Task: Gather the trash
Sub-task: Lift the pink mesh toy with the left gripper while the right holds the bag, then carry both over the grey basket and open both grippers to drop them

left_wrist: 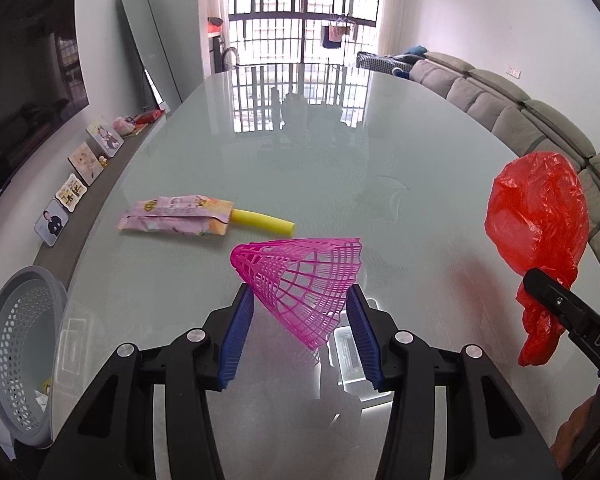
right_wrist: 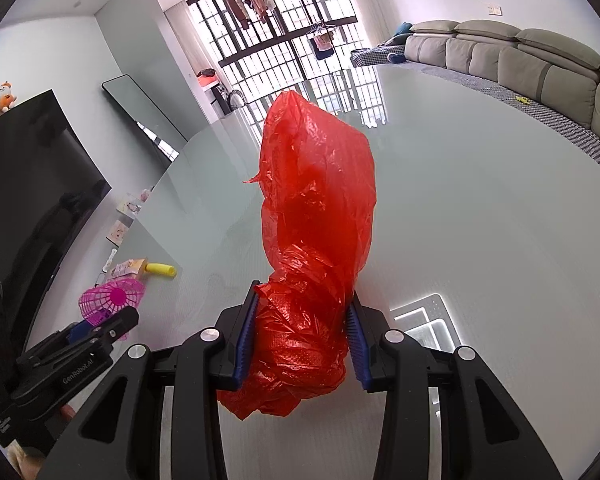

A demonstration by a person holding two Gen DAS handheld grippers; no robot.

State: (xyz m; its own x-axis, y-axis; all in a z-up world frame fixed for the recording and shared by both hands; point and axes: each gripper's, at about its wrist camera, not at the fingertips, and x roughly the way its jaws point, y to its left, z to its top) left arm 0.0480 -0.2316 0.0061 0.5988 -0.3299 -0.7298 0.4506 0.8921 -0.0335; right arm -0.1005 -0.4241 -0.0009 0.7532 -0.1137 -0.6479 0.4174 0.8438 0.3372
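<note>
Only the left wrist view is showing the basket point(left_wrist: 20, 356), cut off at the worktop's point(left_wrist: 340, 168) edge. The left gripper point(left_wrist: 300, 300) is clamping a pink mesh cone point(left_wrist: 300, 276) above the worktop; the right gripper point(right_wrist: 302, 320) is squeezing a red bag point(right_wrist: 316, 200), hiding the surface behind it. A wrapper point(left_wrist: 176, 216) is partly covering a yellow tube point(left_wrist: 266, 222).

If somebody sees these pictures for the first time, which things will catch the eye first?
The crumpled red plastic bag, clamped in the right gripper above the glass table. Then the pink mesh cone, held between the left gripper fingers, with a snack wrapper and yellow tube lying behind it.
</note>
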